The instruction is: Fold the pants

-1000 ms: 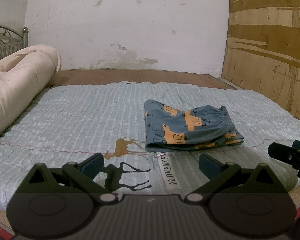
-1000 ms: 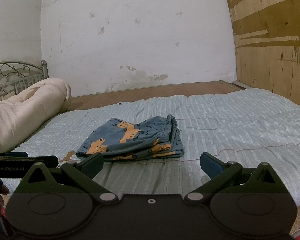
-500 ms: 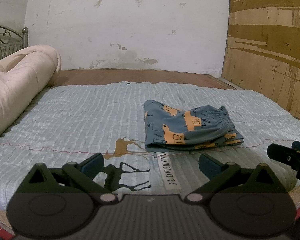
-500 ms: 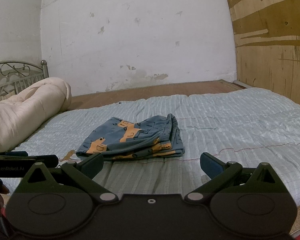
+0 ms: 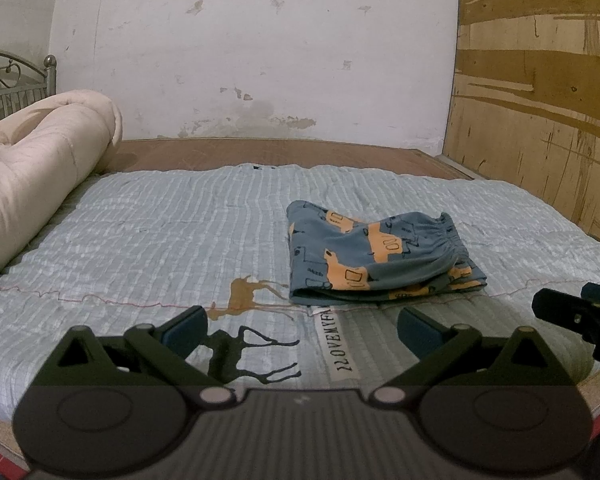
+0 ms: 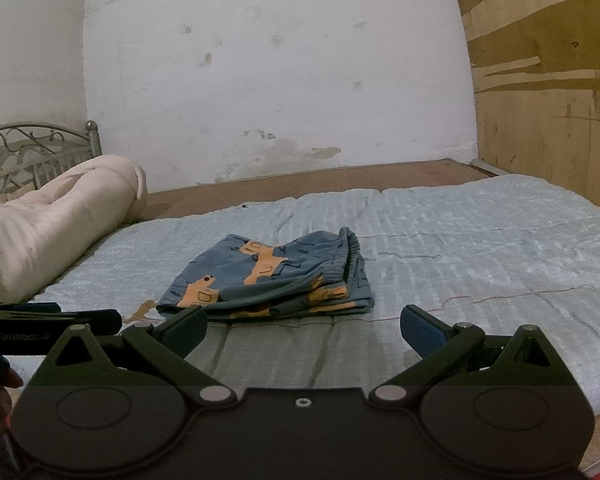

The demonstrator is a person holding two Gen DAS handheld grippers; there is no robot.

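Left gripper (image 5: 302, 326) wide open, empty, short of pants (image 5: 374, 258). Pants lie folded, compact, on quilt (image 5: 160, 240), seemingly finished, so we hold back. Right gripper (image 6: 302, 326) likewise spread, empty, near pants.

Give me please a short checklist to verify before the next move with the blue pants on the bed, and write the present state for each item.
1. Left gripper open and holding nothing: ok.
2. Right gripper open and holding nothing: ok.
3. Pants already lie as a folded stack on the quilt: ok.
4. Both grippers apart from the pants, on the near side of them: ok.
5. Rolled cream blanket away from the pants, not in the way: ok.
6. Layers of the stack aligned on the far side: cannot tell, hidden from both views.
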